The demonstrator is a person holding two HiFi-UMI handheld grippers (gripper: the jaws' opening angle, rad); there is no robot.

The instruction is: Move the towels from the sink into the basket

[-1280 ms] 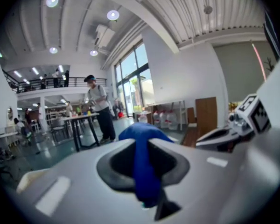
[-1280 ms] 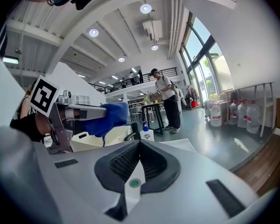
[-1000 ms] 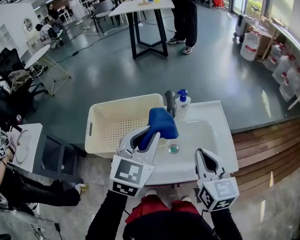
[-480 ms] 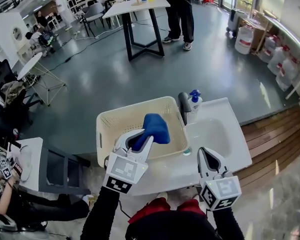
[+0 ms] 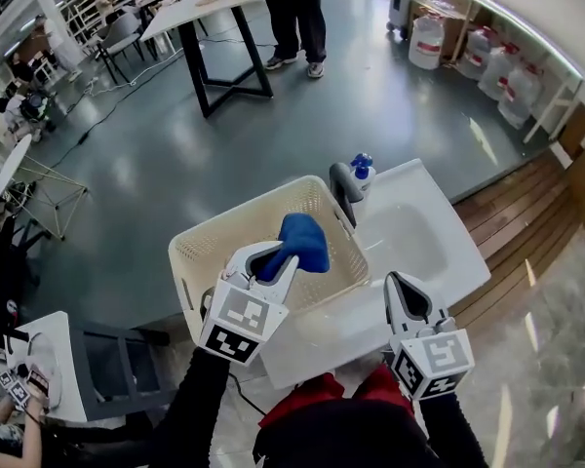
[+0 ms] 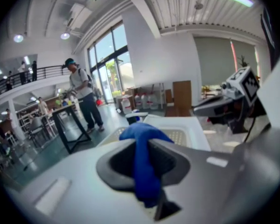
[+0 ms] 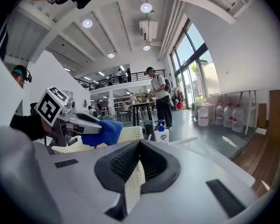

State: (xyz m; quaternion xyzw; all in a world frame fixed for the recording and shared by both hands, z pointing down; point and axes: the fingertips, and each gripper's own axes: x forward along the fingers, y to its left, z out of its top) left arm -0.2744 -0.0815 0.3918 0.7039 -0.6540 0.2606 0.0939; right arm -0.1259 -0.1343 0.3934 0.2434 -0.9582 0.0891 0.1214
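Blue towel (image 5: pixel 304 237), likely soft and light, so any pinched fold should hold: it hangs clamped in the left gripper (image 5: pixel 273 257) over the basket (image 5: pixel 224 232), left of the sink (image 5: pixel 414 237); right gripper (image 5: pixel 396 283) closed, empty.

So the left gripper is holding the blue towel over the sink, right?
Not quite. The left gripper is holding the blue towel over the basket, not over the sink. The head view shows it.
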